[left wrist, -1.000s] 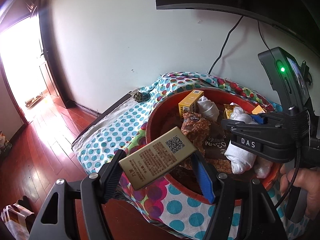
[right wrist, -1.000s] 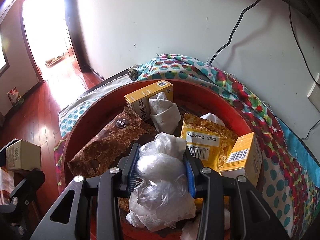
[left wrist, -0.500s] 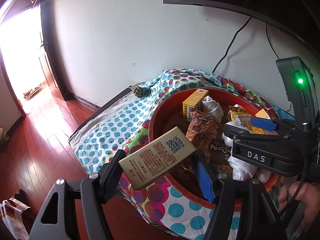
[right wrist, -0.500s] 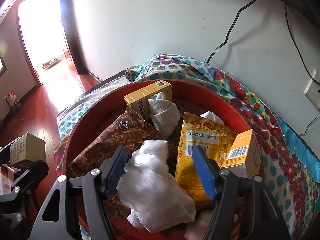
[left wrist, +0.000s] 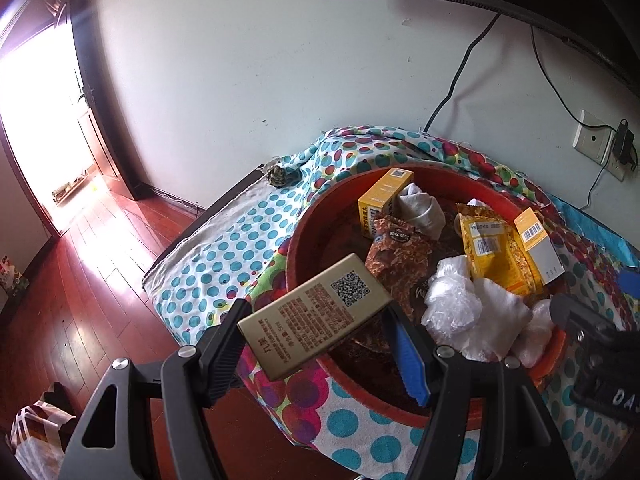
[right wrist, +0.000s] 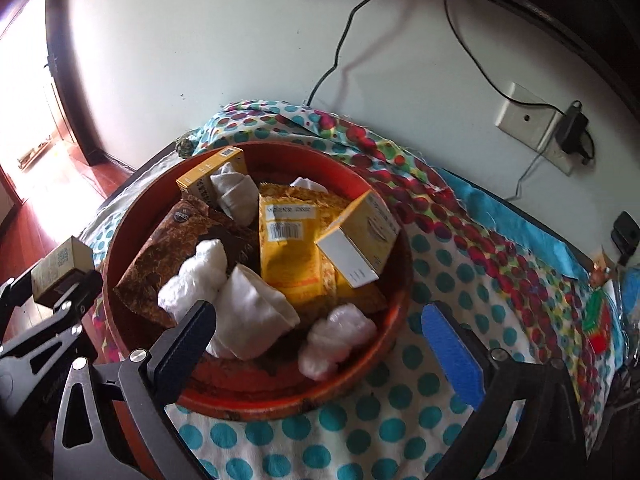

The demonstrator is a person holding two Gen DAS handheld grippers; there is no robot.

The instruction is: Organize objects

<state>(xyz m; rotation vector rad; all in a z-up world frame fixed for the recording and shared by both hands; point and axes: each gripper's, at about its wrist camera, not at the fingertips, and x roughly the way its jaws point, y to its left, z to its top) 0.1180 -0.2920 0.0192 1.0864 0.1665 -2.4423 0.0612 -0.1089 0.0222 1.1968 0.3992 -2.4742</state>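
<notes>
My left gripper (left wrist: 320,332) is shut on a gold box (left wrist: 316,312) with a QR code, held just outside the near left rim of the red bowl (left wrist: 304,248). The box also shows in the right wrist view (right wrist: 62,266). The bowl (right wrist: 120,232) holds yellow boxes (right wrist: 360,240), a yellow packet (right wrist: 288,256), a brown snack bag (right wrist: 176,256), and white plastic-wrapped bundles (right wrist: 196,280). My right gripper (right wrist: 320,340) is open and empty, above the bowl's near right rim.
The bowl sits on a polka-dot cloth (right wrist: 360,432) over a low table. A wall socket with a plug (right wrist: 532,120) and cables are behind. A wooden floor (left wrist: 80,260) lies to the left. Clutter sits at the table's far right (right wrist: 600,312).
My right gripper opened and let go of the white plastic-wrapped bundle in the bowl, then drew back and to the right. The left gripper keeps holding the gold box.
</notes>
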